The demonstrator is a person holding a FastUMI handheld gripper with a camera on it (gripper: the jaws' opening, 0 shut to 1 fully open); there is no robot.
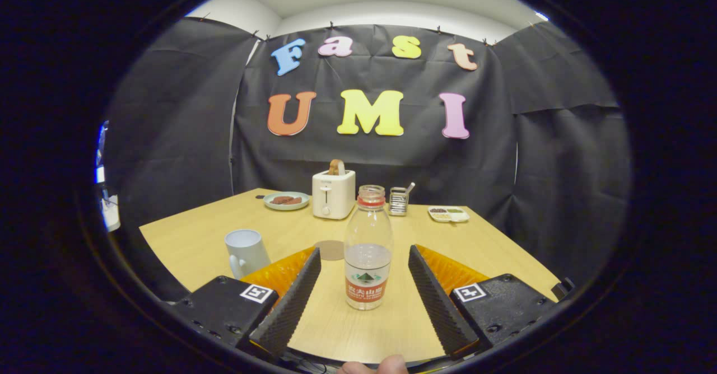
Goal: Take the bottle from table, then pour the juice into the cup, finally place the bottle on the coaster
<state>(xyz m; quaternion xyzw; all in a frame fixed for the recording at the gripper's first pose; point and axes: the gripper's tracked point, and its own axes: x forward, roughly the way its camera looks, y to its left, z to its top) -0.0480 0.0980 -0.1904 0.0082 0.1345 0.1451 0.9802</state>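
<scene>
Near the front edge of the tabletop the bottle stands upright between the two fingers of the gripper, with its cap off and clear liquid reaching about halfway up. The fingers are spread wide, one to each side of the bottle and neither touching it, so nothing is held yet; that spread gives room to slide in around the body before closing. The ribbed pads face inward at the height of the label, which looks like a sensible place to clamp, low enough to keep an open bottle steady.

The cup sits to the left of the bottle, just beyond the left finger, handle turned toward the near side, close enough for a short carry and tilt. The coaster lies flat between cup and bottle, partly hidden behind the bottle, so the final set-down is only a small move away.

Toward the far edge stand a toaster, a plate, a small rack and a tray, well apart from the working area. A fingertip of the person shows below the gripper
</scene>
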